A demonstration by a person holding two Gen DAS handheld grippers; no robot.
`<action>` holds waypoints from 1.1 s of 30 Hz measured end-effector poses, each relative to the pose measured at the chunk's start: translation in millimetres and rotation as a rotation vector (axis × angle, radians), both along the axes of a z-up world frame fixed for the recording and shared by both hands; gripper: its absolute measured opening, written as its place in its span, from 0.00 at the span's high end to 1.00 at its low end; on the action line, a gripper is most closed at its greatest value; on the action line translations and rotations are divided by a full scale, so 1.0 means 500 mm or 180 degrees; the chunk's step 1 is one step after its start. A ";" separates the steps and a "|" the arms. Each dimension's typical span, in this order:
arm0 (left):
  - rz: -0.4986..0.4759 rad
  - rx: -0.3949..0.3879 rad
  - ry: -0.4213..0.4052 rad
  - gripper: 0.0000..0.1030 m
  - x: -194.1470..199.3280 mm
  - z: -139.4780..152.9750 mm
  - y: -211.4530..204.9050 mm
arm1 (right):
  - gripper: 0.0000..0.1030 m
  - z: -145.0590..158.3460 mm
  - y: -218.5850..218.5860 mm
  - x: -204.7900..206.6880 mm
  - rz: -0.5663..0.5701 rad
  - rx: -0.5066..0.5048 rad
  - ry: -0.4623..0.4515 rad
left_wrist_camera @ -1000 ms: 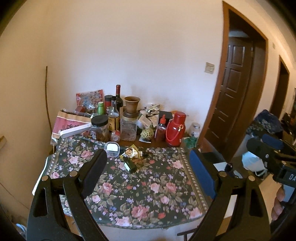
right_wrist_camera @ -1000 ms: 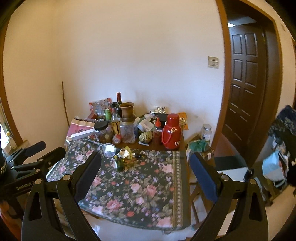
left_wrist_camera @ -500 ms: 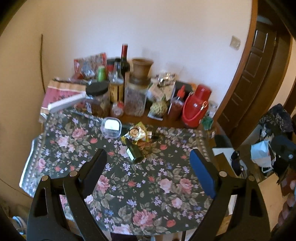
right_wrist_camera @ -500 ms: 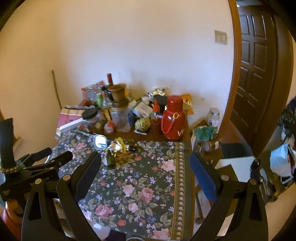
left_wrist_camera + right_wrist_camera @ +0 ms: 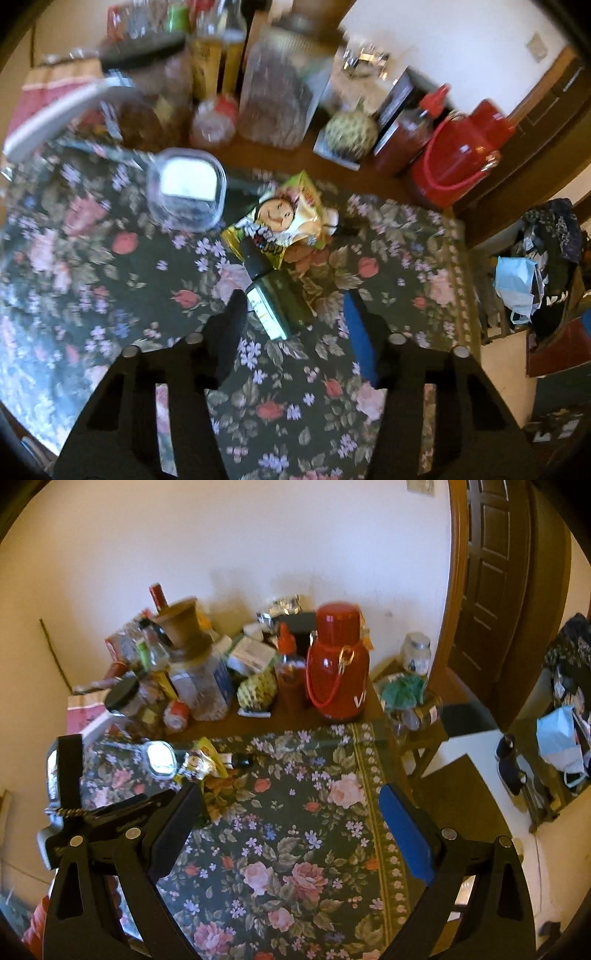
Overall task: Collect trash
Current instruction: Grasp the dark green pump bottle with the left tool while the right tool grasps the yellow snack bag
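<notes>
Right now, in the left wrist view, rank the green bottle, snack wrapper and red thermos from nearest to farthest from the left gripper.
1. Green bottle, lying between the left gripper fingers.
2. Snack wrapper, just beyond the bottle's cap.
3. Red thermos, far right, past the cloth's edge.

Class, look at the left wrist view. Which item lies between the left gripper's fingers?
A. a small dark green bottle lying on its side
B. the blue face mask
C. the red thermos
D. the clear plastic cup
A: the small dark green bottle lies on the floral cloth between the left gripper fingers, which do not yet press it.
</notes>
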State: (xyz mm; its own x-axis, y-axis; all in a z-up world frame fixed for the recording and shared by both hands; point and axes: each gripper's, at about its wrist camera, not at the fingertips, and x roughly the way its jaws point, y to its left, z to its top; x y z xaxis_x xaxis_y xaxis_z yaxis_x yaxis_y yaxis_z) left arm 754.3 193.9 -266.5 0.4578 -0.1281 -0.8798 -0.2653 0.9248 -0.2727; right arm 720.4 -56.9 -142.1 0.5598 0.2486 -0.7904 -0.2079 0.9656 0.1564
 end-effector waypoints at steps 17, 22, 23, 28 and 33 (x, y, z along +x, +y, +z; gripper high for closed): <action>0.0279 -0.0037 0.0337 0.59 0.059 -0.129 -0.003 | 0.07 -0.078 0.019 0.021 0.0087 -0.0035 0.0413; 0.0297 0.0027 0.0269 0.60 0.066 -0.134 0.002 | 0.07 -0.086 0.038 0.021 0.0150 -0.0042 0.0449; 0.0270 0.0019 0.0252 0.60 0.066 -0.134 0.003 | 0.07 -0.090 0.044 0.021 0.0163 -0.0039 0.0459; 0.0124 -0.0034 0.0144 0.60 0.032 -0.116 0.038 | 0.07 -0.119 0.086 0.041 0.0280 0.0033 0.0566; 0.0113 -0.0024 0.0009 0.60 -0.024 -0.089 0.106 | 0.07 -0.176 0.148 0.090 0.0375 0.0095 0.0637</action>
